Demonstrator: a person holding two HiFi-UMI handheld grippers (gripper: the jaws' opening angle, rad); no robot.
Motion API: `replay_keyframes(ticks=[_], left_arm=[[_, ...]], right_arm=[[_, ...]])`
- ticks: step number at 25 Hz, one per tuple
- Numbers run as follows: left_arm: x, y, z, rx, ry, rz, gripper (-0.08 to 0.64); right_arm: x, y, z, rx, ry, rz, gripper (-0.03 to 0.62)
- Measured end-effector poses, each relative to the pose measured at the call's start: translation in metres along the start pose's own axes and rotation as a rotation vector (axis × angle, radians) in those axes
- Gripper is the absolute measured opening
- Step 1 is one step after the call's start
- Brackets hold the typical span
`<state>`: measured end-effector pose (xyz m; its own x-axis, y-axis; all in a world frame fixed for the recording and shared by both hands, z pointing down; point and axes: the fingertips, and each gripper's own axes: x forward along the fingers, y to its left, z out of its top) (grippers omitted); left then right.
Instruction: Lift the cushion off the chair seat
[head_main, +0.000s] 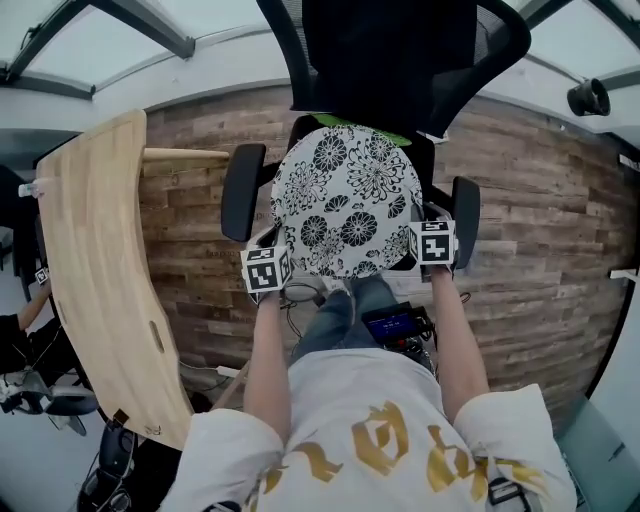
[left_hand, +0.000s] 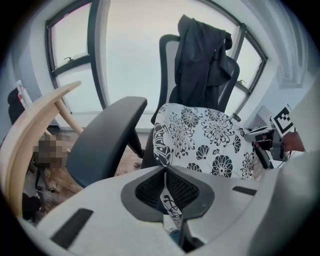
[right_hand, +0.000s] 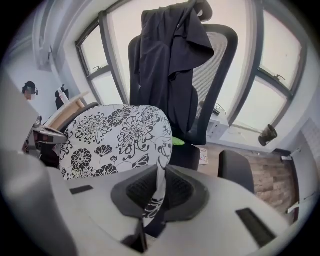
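Observation:
A round white cushion (head_main: 346, 200) with black flowers hangs raised above the seat of a black office chair (head_main: 400, 60). My left gripper (head_main: 274, 258) is shut on the cushion's near left edge, and my right gripper (head_main: 425, 236) is shut on its near right edge. In the left gripper view the cushion (left_hand: 202, 140) stands up ahead, its fabric pinched between the jaws of the left gripper (left_hand: 167, 197). In the right gripper view the cushion (right_hand: 117, 140) tilts up to the left, with a fold clamped in the right gripper (right_hand: 155, 192). The seat is hidden under the cushion.
A dark jacket (right_hand: 170, 65) hangs over the chair's backrest. The armrests (head_main: 240, 190) (head_main: 466, 205) flank the cushion. A light wooden table (head_main: 100, 270) stands to the left. A small green thing (right_hand: 178, 142) lies at the back of the seat. The floor (head_main: 540, 220) is wood plank.

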<state>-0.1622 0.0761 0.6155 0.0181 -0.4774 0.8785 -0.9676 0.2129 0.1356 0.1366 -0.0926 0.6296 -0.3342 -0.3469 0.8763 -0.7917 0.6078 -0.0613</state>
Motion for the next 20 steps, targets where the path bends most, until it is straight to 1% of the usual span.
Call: replay_keyframes(ticks=[3, 7, 10, 16, 20], left_arm=[[-0.017, 0.000, 0.012, 0.011, -0.034, -0.028, 0.018], [-0.037, 0.001, 0.031, 0.017, -0.089, -0.044, 0.018], [-0.051, -0.004, 0.041, 0.037, -0.115, -0.067, 0.018], [-0.083, -0.002, 0.071, 0.071, -0.182, -0.104, 0.018], [-0.096, -0.007, 0.080, 0.083, -0.207, -0.129, 0.018]], right_arm=[[-0.017, 0.002, 0.008, -0.017, -0.017, -0.018, 0.040], [-0.042, 0.006, 0.028, -0.029, -0.086, -0.029, 0.040], [-0.063, 0.008, 0.026, -0.025, -0.103, -0.042, 0.040], [-0.098, 0.016, 0.037, -0.025, -0.154, -0.067, 0.040], [-0.120, 0.020, 0.034, -0.054, -0.172, -0.101, 0.040]])
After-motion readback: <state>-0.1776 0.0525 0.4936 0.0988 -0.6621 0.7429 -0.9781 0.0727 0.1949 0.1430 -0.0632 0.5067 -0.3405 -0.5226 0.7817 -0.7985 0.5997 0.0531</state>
